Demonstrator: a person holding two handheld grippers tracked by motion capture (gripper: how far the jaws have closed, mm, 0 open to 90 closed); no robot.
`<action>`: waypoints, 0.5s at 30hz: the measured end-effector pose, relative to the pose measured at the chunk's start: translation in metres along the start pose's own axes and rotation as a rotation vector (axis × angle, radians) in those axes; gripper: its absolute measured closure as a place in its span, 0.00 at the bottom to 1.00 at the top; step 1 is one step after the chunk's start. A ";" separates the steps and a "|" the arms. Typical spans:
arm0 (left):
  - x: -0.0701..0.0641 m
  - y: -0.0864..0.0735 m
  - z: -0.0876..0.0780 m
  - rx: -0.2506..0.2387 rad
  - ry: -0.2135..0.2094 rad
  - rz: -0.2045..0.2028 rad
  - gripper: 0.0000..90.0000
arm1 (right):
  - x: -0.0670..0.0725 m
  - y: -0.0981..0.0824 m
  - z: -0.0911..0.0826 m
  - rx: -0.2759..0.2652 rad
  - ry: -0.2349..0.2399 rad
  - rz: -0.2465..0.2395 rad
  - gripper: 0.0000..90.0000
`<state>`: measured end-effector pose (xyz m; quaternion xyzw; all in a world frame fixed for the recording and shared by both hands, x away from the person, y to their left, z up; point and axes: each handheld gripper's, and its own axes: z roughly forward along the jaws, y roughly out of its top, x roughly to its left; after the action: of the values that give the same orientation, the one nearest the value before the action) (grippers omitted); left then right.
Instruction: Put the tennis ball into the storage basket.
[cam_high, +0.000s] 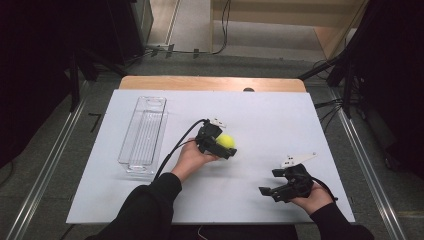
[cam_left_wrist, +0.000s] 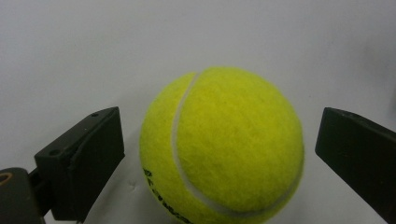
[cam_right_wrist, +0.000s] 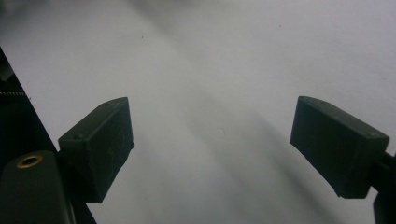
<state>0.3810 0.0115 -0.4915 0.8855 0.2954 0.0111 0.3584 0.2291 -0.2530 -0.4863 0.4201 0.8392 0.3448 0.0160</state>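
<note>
The tennis ball (cam_left_wrist: 222, 147) is located on the white table (cam_high: 280, 120), right of the clear tray (cam_high: 142, 132), between the spread jaws of the left hand-held gripper (cam_high: 222, 145). Small gaps are seen on both sides, so the ball is not pinched. Its lower edge is cut off in the left gripper view, and its printed lettering cannot be read. Well right of the ball, the right hand-held gripper (cam_high: 270, 192) is held with jaws spread over bare table.

Tennis ball (cam_left_wrist: 222, 147) between spread jaws, untouched.
</note>
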 end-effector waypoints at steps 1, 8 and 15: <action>-0.001 0.000 0.001 0.002 0.005 0.003 0.02 | 0.000 0.000 0.000 0.000 0.000 0.000 0.13; -0.001 -0.006 0.004 0.000 0.034 0.019 0.07 | 0.000 0.000 0.000 0.000 0.002 -0.004 0.13; -0.001 -0.009 0.003 -0.012 0.031 0.030 0.27 | 0.000 0.000 0.000 0.001 0.002 -0.004 0.13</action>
<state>0.3763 0.0140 -0.4991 0.8874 0.2874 0.0320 0.3591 0.2291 -0.2530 -0.4865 0.4183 0.8403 0.3445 0.0157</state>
